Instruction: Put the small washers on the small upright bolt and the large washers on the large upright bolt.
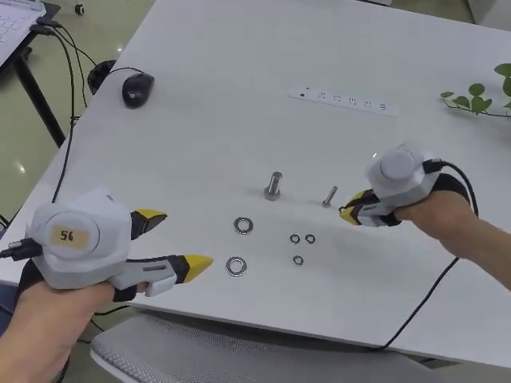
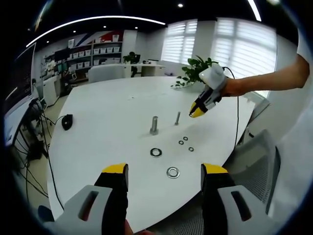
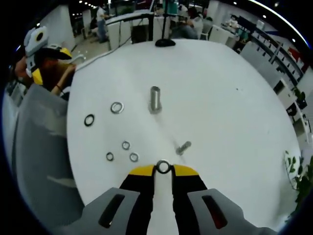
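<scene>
On the white table [image 1: 207, 136] stand a large upright bolt [image 1: 273, 186] [image 2: 154, 125] [image 3: 155, 99] and a small one [image 1: 330, 196] [image 2: 177, 118] [image 3: 184, 147]. Two large washers [image 1: 243, 225] [image 1: 235, 266] lie flat in front of the large bolt. Three small washers [image 1: 295, 238] [image 1: 310, 238] [image 1: 298, 260] lie to their right. My right gripper [image 1: 347, 212] [image 3: 163, 170] is shut on a small washer [image 3: 163, 167] just right of the small bolt. My left gripper [image 1: 174, 239] [image 2: 165, 170] hangs open near the front edge, left of the large washers, holding nothing.
A black mouse [image 1: 137, 88] with its cable sits at the far left of the table. Further back lies a white power strip [image 1: 343, 101]. A green plant [image 1: 479, 96] reaches in at the right edge. A grey chair [image 1: 160, 351] stands below the table's front edge.
</scene>
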